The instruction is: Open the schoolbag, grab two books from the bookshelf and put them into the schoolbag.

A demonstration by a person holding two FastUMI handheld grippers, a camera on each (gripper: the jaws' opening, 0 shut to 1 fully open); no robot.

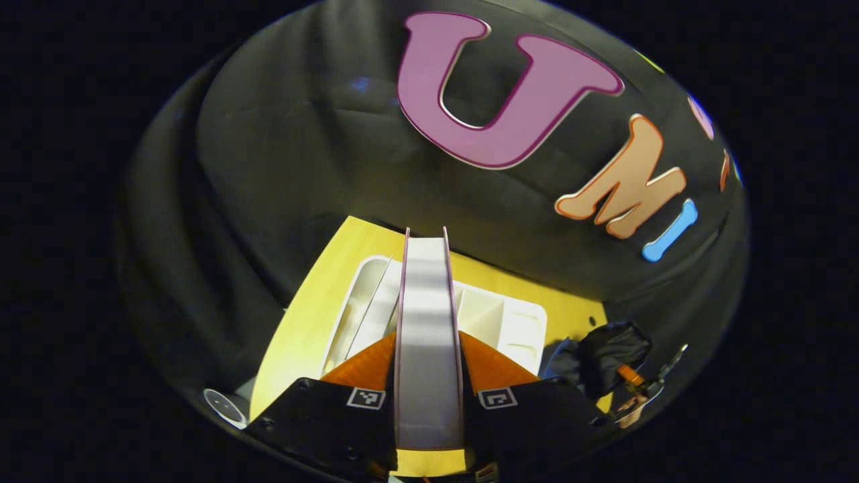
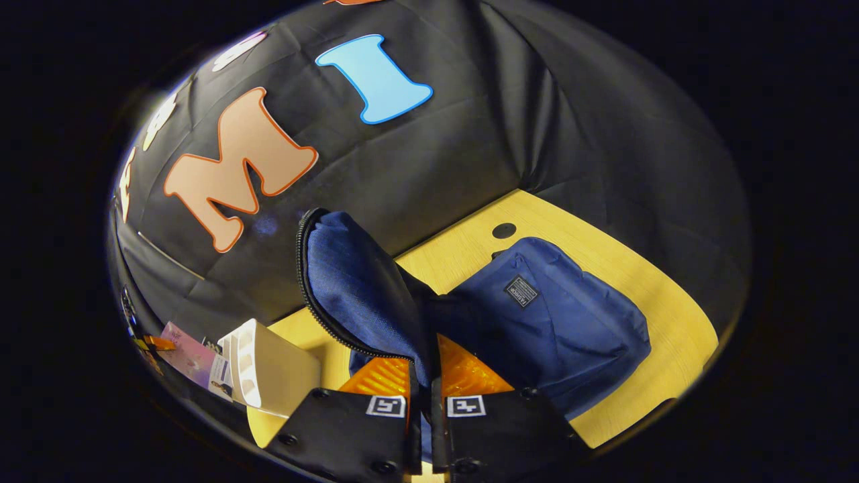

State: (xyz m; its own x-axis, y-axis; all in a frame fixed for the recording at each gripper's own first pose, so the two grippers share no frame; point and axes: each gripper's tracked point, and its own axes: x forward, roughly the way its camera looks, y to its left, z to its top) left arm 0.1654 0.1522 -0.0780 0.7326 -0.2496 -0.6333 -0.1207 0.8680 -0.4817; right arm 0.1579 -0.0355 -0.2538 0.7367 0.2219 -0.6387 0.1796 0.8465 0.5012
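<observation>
**Book up, bag held open**

Above the yellow surface (image 1: pixel 302 322), my left tool (image 1: pixel 427 389) squeezes a book (image 1: pixel 427 322) between both fingers, page edges facing me. It sits just over the white rack (image 1: pixel 517 322) it belongs to.

My right tool (image 2: pixel 419 386) pinches the flap (image 2: pixel 356 282) of the blue bag (image 2: pixel 564 322) and holds it up, zip edge showing. Its fingers are nearly together with the cloth between them.

To do this well, I think I should keep the flap high and pulled back, so the mouth is wide. Then I bring the book over level and slide it in thin edge first. I let go only when it is deep inside.

I cannot see inside the bag. The rack's slots beside the book look bare. From the right gripper view, a pink book (image 2: pixel 191 359) leans out at the rack's far side.
</observation>
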